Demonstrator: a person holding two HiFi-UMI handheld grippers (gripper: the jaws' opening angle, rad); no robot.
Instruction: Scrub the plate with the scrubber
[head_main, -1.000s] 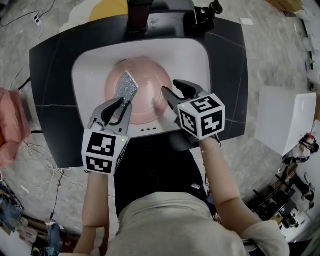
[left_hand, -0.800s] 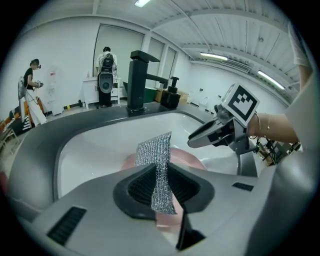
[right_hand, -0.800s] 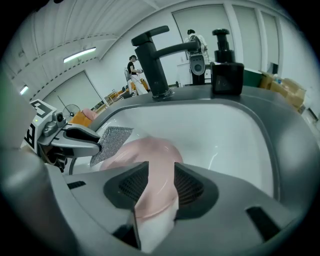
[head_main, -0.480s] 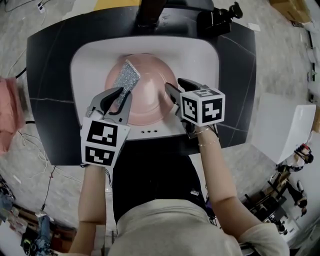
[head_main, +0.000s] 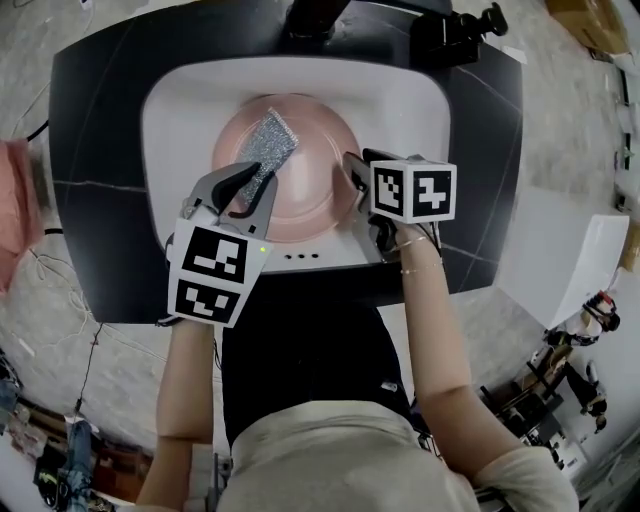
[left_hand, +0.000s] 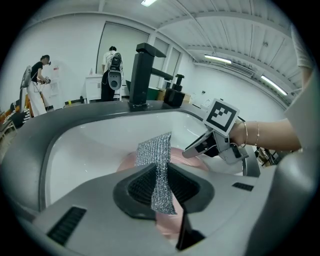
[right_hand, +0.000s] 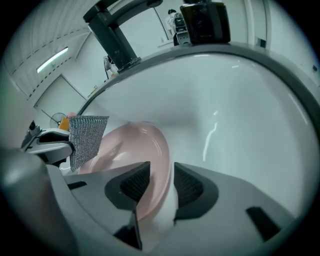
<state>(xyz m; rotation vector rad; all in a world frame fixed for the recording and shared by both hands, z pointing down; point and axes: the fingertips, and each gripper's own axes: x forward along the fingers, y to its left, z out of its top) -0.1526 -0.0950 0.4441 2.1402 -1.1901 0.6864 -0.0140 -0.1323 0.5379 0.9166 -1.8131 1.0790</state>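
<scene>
A pink plate (head_main: 305, 195) lies in the white sink (head_main: 170, 130). My left gripper (head_main: 252, 185) is shut on a silver mesh scrubber (head_main: 268, 145), which sticks out over the plate's left part. In the left gripper view the scrubber (left_hand: 156, 150) hangs pinched between the pads above the plate (left_hand: 167, 225). My right gripper (head_main: 356, 170) points steeply down at the plate's right edge. In the right gripper view the plate's rim (right_hand: 162, 150) stands between the jaws, which have just been closing. A sliver of white sink still shows beside the right pad.
A black faucet (head_main: 315, 15) stands at the sink's far side, with a black dispenser (head_main: 455, 25) to its right. Dark countertop (head_main: 90, 150) surrounds the basin. A white box (head_main: 570, 260) sits on the floor at right. People (left_hand: 37, 82) stand far off.
My right gripper has come down from above the plate to its right rim, and its jaws now straddle the rim. The left gripper has dipped slightly with the scrubber.
</scene>
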